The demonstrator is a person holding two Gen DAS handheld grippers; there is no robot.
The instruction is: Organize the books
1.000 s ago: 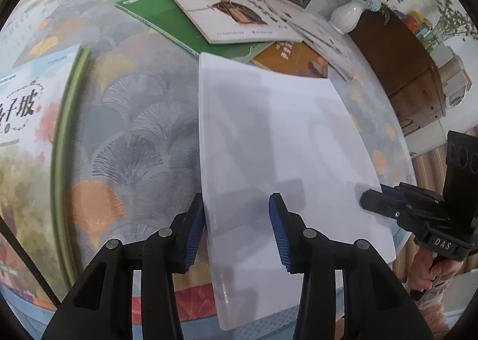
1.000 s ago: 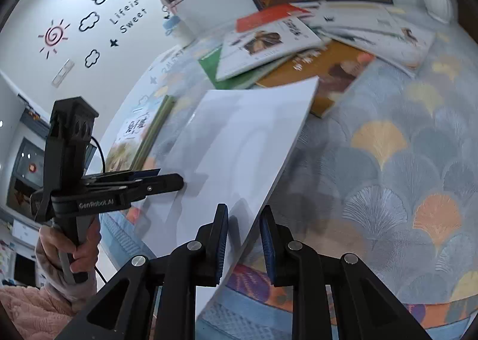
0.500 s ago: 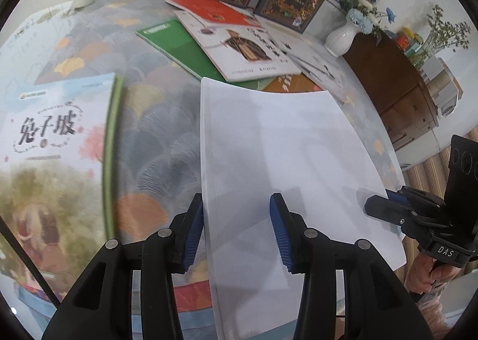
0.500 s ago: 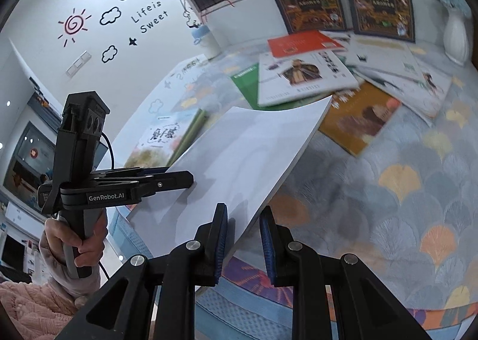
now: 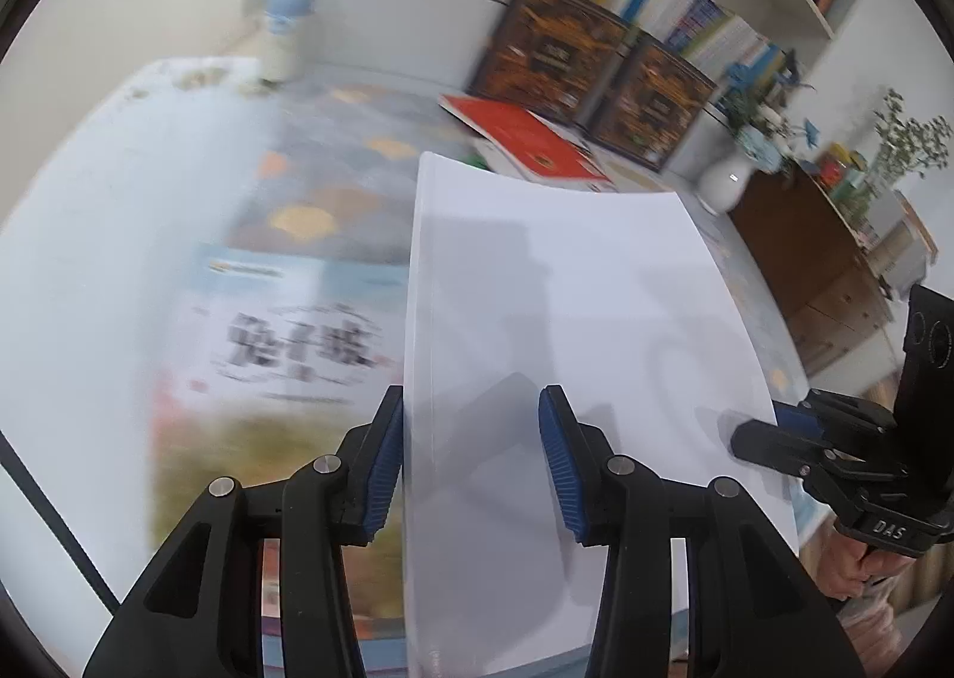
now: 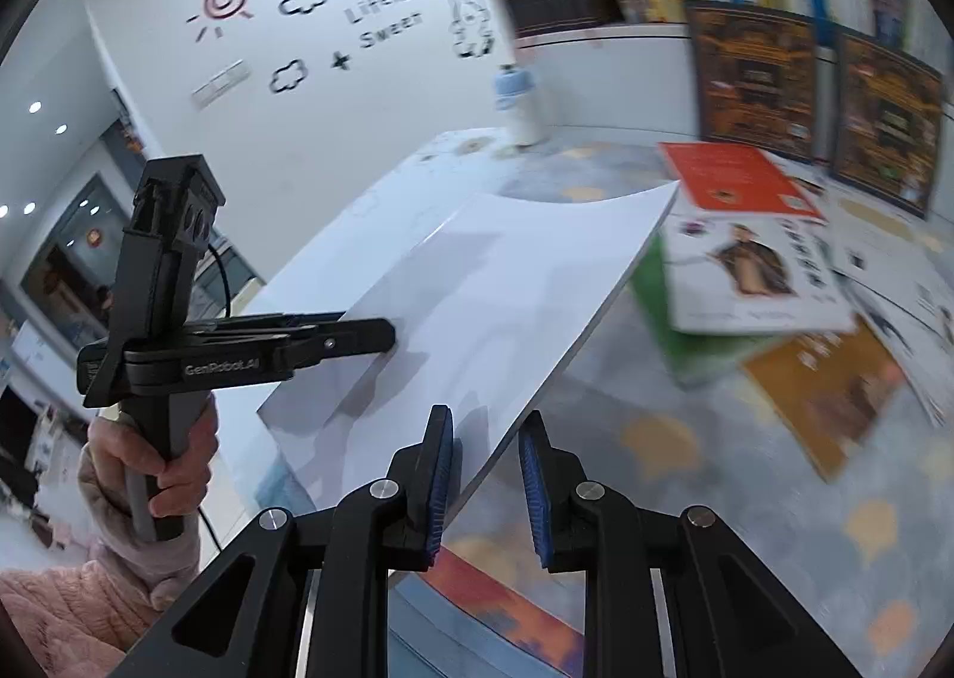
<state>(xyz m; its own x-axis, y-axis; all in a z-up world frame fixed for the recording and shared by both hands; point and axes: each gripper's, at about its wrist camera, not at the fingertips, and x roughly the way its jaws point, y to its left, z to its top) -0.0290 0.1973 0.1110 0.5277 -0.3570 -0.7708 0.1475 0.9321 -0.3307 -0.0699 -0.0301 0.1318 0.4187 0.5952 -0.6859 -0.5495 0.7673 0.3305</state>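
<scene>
Holding a white book (image 5: 572,380) clear of the table (image 6: 685,559), one gripper on each side edge.
Left gripper (image 5: 471,463) and right gripper (image 6: 486,490) each narrowly parted, clamped on it; other books (image 6: 757,272) lie beyond.

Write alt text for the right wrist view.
A white book is held tilted above a patterned table by the right gripper at its near edge and the left gripper at its left edge. More books lie scattered beyond.
</scene>
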